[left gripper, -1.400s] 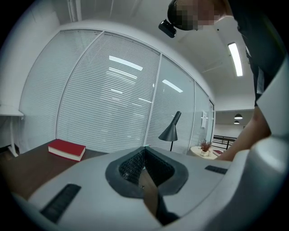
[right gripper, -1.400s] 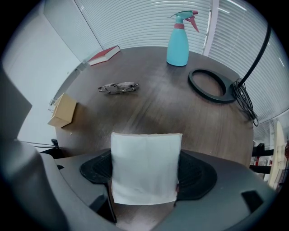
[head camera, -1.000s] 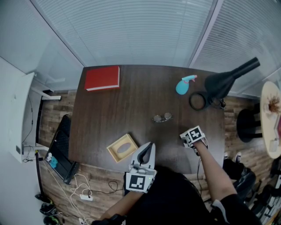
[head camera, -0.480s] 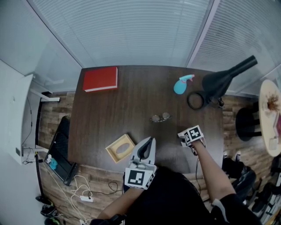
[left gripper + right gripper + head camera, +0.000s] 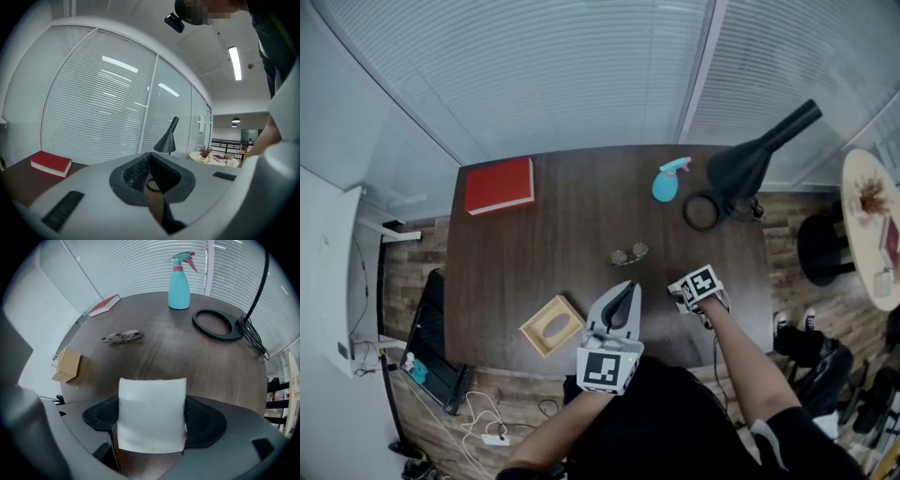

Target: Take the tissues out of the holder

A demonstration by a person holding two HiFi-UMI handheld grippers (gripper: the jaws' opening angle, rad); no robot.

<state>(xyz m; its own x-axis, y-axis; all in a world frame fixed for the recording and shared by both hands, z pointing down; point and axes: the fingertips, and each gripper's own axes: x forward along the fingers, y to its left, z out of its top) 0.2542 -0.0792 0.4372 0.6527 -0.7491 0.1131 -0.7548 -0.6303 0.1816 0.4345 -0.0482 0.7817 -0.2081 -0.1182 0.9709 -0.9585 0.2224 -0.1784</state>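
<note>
The right gripper [image 5: 689, 291] is pinching a folded white tissue [image 5: 151, 414] between its jaws. The sheet is standing flat between the two dark pads and covering the gap between them. This gripper is hanging over the near right part of the dark wooden table [image 5: 572, 225].

The tissue holder [image 5: 552, 325], a pale wooden box with an oval slot in its top, is sitting by the table's near left edge, well apart from the held tissue.

The left gripper [image 5: 622, 298] is hovering just right of the holder. Its jaws are brought together at the tips, and nothing is showing between them.

A pair of glasses [image 5: 628, 254] is lying around the middle of the table, beyond both grippers. Farther off, a teal spray bottle [image 5: 666, 183] is standing upright at the far right, just beside the black ring base [image 5: 701, 212] of a desk lamp [image 5: 750, 155] whose shade is leaning out over the table's right edge. A red book [image 5: 499, 185] is lying flat at the far left corner — alone there, well away from everything else.
</note>
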